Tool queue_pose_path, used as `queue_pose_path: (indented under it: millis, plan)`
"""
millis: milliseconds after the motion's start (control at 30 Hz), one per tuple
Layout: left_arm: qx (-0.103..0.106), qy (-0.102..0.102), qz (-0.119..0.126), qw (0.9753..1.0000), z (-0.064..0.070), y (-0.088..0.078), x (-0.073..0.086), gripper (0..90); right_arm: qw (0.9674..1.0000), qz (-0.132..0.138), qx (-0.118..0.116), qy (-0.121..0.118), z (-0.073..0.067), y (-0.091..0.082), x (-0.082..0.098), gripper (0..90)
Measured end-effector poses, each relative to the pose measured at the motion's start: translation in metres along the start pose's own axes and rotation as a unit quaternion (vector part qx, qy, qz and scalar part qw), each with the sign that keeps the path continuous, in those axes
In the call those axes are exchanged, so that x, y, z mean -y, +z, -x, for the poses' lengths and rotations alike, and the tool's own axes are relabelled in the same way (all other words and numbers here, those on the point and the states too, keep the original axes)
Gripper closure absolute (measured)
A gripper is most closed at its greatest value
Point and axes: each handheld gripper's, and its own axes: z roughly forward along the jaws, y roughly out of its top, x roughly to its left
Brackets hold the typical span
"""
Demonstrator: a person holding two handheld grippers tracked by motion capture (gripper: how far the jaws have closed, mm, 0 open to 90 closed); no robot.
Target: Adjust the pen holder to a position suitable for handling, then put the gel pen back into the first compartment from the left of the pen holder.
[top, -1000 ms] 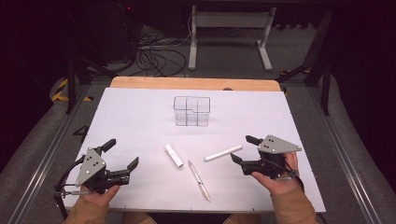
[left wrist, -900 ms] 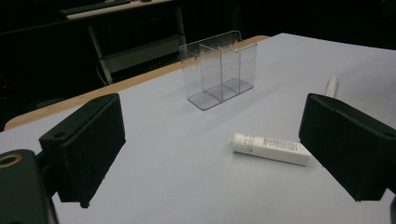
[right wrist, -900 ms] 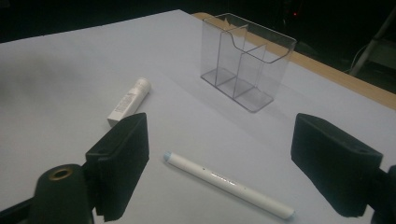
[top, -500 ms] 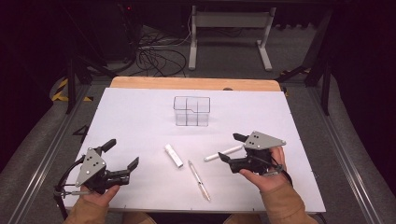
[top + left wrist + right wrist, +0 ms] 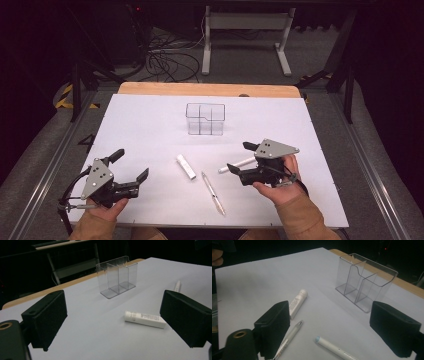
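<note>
right gripper [image 5: 239, 157]: held in the person's right hand [image 5: 280, 187], jaws spread wide apart with nothing between them. In the high view it sits right over the near end of the white marker, and in its own view [image 5: 329, 332] the marker tip lies on the table in the gap between the two black jaws, so it's lined up on it but not pinching it.

white marker [image 5: 236, 165]: flat on the table, slanted, light blue-ish end [image 5: 318, 339] pointing toward the pen. Can't tell if a jaw is actually touching it.

clear pen [image 5: 213, 192]: lying just left of the marker, near the front of the mat; in the right gripper view [image 5: 290, 338] it runs partly behind the left-hand jaw.

white tube [image 5: 186, 166]: small tube with print on it, just beyond the pen and apart from it [image 5: 297, 303], also easy to spot in the left gripper view [image 5: 145, 319].

clear organizer [image 5: 205, 119]: see-through box with dividers, upright, nothing in it, well apart from the pens toward the far side [image 5: 365, 281] [image 5: 117, 276].

left gripper [image 5: 129, 165]: in the left hand [image 5: 102, 207] at the near left corner, jaws also wide open and holding nothing, well away from everything.

white mat [image 5: 150, 125]: covers the table, wooden edge [image 5: 200, 89] peeking out at the back.
</note>
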Motion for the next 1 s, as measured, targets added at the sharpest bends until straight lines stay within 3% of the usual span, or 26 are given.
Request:
queue_pose_path:
  millis: [200,367,600,767,867,1000]
  plan:
    - [-0.001,0.001,0.0,1.0,0.0,0.0,0.0,8.1,0.9998,-0.014,-0.007,0.014,-0.002,0.0,-0.004,32.7]
    - [-0.001,0.001,0.0,1.0,0.0,0.0,0.0,8.2,0.9991,-0.029,-0.009,0.028,-0.003,0.002,-0.007,38.7]
    - [-0.002,0.003,-0.002,1.0,0.0,0.0,0.0,8.2,0.9961,-0.073,-0.013,0.049,-0.003,0.009,-0.011,38.9]
    - [-0.002,0.002,-0.002,1.0,0.0,0.0,0.0,8.3,0.9938,-0.088,-0.015,0.066,-0.003,0.012,-0.014,39.4]
    - [-0.002,0.003,-0.002,1.0,0.001,0.0,0.0,8.2,0.9906,-0.103,-0.018,0.089,-0.003,0.017,-0.018,42.3]
    - [-0.003,0.003,-0.002,1.0,0.001,-0.001,0.0,8.2,0.9882,-0.116,-0.016,0.098,-0.004,0.023,-0.02,42.2]
